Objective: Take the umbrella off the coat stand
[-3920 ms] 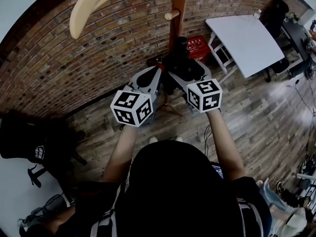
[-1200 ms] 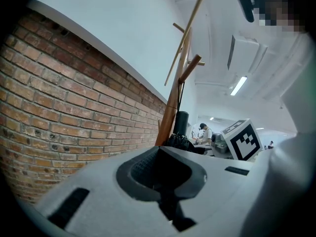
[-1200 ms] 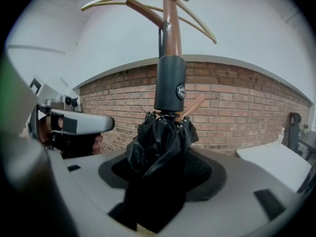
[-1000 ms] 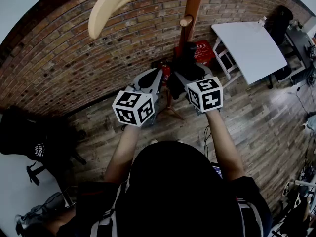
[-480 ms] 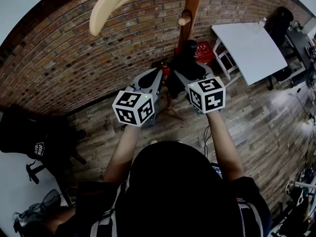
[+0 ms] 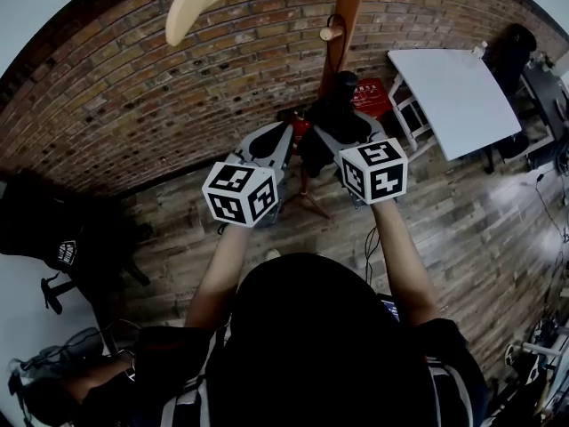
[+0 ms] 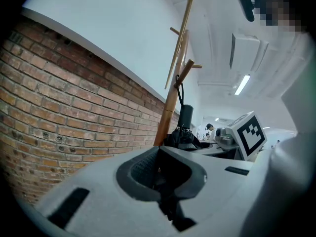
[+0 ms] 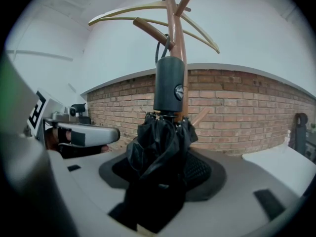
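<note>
The brick wall (image 6: 133,96) and plank floor (image 6: 462,203) back the scene, and the wooden coat stand (image 6: 345,7) rises close in front of the person. The umbrella (image 8: 160,147) hangs on the stand, folded. Its dark handle (image 8: 168,85) is uppermost and lies against the pole. A thin strap (image 8: 160,46) runs from the handle over an upward-slanting peg (image 8: 150,32), and that strap is what carries the umbrella's weight.

The right gripper (image 8: 163,164) reaches in low on the bundle, its fingers (image 8: 200,169) clenched on the crumpled black canopy. That gives it a firm hold below the handle, probably so the whole umbrella can be raised. The left gripper (image 7: 159,154) sits just beside it, on the wall side, with its fingers (image 7: 143,168) pressed together and nothing between them. It looks to be only standing by.

Because the peg tilts upward, the strap most likely has to be lifted up and outward past the peg's tip before the umbrella comes free.
</note>
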Demonstrator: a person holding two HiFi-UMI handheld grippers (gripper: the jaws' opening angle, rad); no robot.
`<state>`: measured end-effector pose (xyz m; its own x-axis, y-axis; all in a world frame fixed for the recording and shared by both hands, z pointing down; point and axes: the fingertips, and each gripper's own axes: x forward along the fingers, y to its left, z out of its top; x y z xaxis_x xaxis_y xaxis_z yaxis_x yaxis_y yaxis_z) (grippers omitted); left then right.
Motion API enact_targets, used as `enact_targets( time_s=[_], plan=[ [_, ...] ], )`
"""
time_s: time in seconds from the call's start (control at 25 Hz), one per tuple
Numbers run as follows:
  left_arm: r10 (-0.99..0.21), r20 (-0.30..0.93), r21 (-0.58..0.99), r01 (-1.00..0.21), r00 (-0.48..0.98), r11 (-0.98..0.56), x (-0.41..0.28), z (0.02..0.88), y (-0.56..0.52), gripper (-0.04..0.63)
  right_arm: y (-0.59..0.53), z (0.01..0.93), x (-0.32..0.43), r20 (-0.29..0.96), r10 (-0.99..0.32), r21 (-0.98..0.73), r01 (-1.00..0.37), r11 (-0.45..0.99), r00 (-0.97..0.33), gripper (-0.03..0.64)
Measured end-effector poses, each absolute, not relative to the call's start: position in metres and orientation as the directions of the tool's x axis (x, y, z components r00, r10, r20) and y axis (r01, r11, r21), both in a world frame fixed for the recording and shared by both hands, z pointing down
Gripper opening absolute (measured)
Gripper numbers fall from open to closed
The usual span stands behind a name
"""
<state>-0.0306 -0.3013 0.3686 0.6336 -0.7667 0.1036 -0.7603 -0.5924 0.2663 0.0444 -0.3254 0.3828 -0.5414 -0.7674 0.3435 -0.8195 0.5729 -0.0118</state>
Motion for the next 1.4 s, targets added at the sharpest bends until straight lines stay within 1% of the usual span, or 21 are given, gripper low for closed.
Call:
enact_targets(
  time_s=[0.44, 1.12, 1.4],
  plan=[
    [-0.812, 0.104, 0.254, -0.805, 0.574, -0.536, -0.03, 0.365, -0.287, 0.018, -0.313, 0.382, 0.04, 0.333, -0.722, -0.026, -0.771, 0.636, -0.607, 0.272],
    [-0.889, 0.105, 0.264, -0.874, 0.446, -0.408, -0.028, 0.374, -0.261, 0.018, -0.294, 0.377, 0.043, 0.296, -0.642, -0.057, -0.684, 0.727, -0.707, 0.272],
    [-0.89, 0.1, 0.261, -0.875, 0.444, -0.407, -0.026, 0.376, -0.254, 0.018, -0.289, 0.377, 0.042, 0.289, -0.638, -0.058, -0.678, 0.733, -0.714, 0.272]
  ],
)
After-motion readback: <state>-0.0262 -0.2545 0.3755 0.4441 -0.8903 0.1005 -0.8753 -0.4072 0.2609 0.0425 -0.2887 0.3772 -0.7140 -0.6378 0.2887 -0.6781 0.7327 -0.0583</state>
